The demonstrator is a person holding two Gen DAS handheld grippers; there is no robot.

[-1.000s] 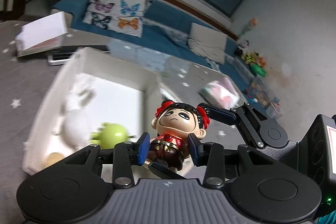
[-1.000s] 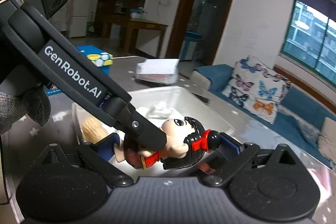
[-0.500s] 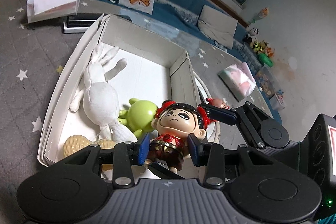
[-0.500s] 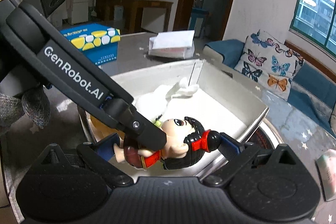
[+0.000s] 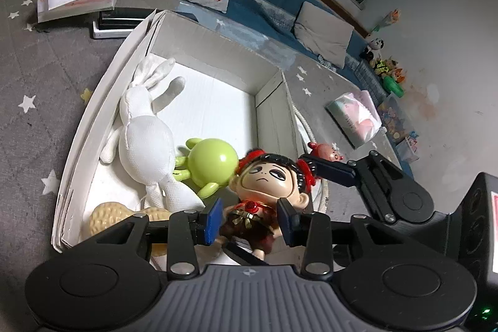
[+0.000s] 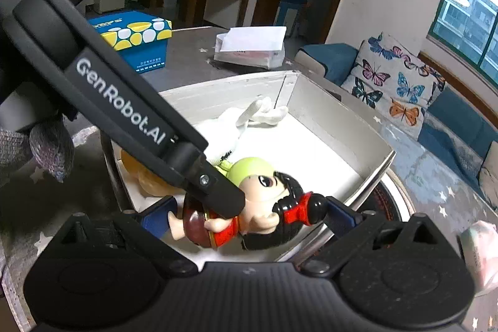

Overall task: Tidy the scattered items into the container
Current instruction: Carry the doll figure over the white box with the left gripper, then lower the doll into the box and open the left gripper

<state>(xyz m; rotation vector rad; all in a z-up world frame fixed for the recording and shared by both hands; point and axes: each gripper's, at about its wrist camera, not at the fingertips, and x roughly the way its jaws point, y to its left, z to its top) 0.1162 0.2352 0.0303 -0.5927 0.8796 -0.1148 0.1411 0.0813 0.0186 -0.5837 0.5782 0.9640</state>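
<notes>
Your left tongs [image 5: 250,221] sit around the doll figurine [image 5: 264,192] at its waist, blue pads on either side of the red and brown outfit, and the jaws are closing. From the left wrist view I can't honestly tell if the pads are pressing or just flanking it; there looks to be a sliver of gap on the left side. Your right tongs [image 6: 249,215] have the same doll [image 6: 246,207] lengthwise, one pad at the feet, the other at the red hair bun, and that looks like a real clamp, so the right side is doing the carrying.

The doll hangs over the near end of the white cardboard box [image 5: 93,126], low but not resting on the bottom as far as I can see. Inside already: a white plush rabbit [image 5: 146,133] along the left wall, a lime green toy [image 5: 211,161] beside it, and a tan piece [image 5: 102,213] in the near corner.

So you're at the drop-off step. Next move is easy: let go with both tongs so the doll lands in the open patch of floor, then back out without catching the box wall. After that, there's a little red-and-pink figure [image 5: 326,150] on the counter just past the box's right wall that looks like it wants collecting
</notes>
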